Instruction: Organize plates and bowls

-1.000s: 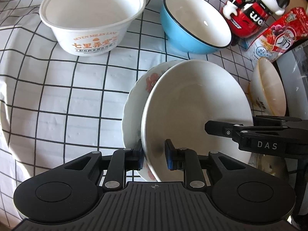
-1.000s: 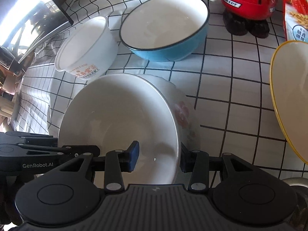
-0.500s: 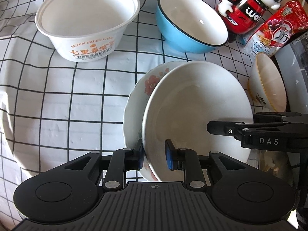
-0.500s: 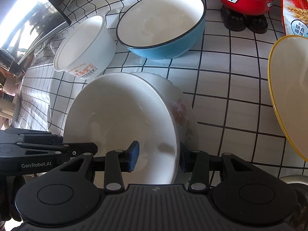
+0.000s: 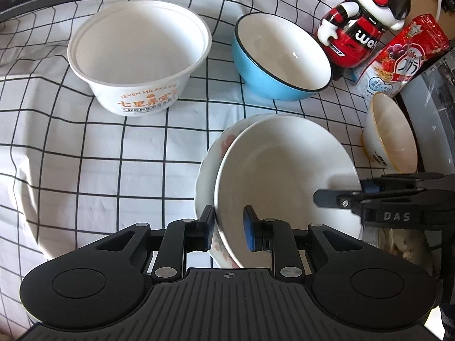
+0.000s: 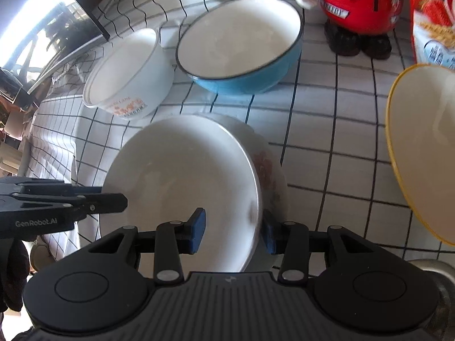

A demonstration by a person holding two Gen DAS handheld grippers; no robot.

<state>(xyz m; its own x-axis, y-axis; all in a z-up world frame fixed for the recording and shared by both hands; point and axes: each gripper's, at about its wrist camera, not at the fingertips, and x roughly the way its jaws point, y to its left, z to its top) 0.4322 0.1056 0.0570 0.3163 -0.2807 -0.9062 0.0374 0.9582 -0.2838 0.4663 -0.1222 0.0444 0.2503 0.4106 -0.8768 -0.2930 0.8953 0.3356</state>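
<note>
Near the table's front edge, the plain white plate (image 5: 284, 182) sits nested on the floral plate (image 5: 209, 164). My left gripper (image 5: 226, 228) and right gripper (image 6: 231, 231) straddle opposite rims, jaws not visibly clamped. I should settle the plates evenly, then let go gently, keeping clear of the blue bowl (image 5: 280, 59) and takeaway tub (image 5: 139, 54) behind.

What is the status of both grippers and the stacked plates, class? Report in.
Left gripper and right gripper straddle opposite rims of the plain white plate, jaws parted. It sits on the floral-print plate. Blue enamel bowl stands beyond, apart.
</note>
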